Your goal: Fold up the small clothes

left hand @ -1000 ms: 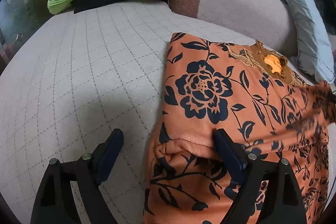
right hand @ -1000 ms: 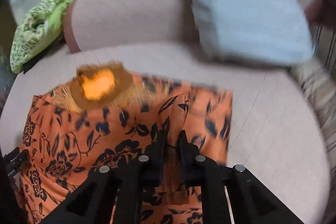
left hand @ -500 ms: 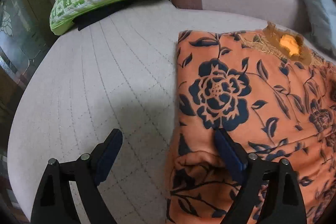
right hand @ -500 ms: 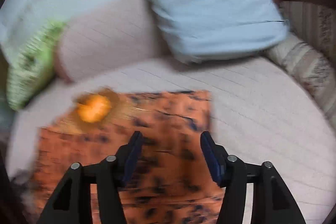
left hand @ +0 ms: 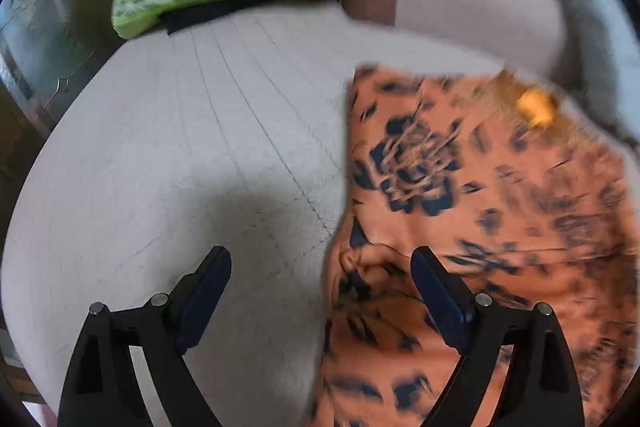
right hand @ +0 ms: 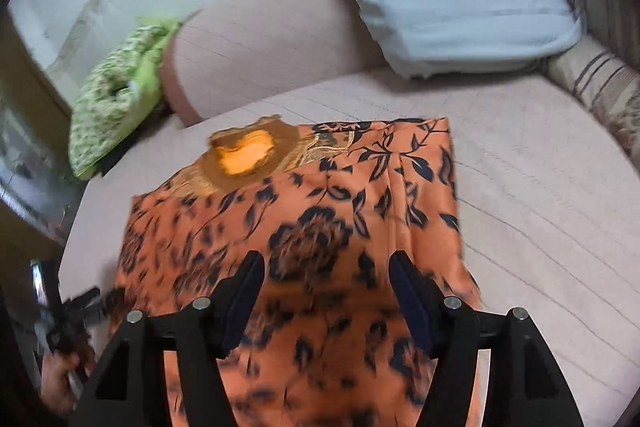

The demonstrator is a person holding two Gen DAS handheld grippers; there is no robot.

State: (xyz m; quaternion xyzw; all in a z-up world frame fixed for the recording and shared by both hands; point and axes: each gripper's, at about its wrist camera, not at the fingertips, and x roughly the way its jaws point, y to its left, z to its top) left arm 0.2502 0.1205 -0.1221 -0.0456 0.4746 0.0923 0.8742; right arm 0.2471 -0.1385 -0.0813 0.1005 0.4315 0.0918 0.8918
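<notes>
One orange floral garment (right hand: 304, 235), lying folded on the sofa seat (left hand: 180, 155). My right claw (right hand: 326, 291) has just released it, jaws now spread above the cloth; my left claw (left hand: 320, 291) gapes at its left edge. Side fold judged laid.

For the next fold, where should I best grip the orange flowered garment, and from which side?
Probably the lower left corner of the orange flowered garment, approached from the bare cushion side: there the edge bunches into a raised fold that lifts off the cushion.
</notes>
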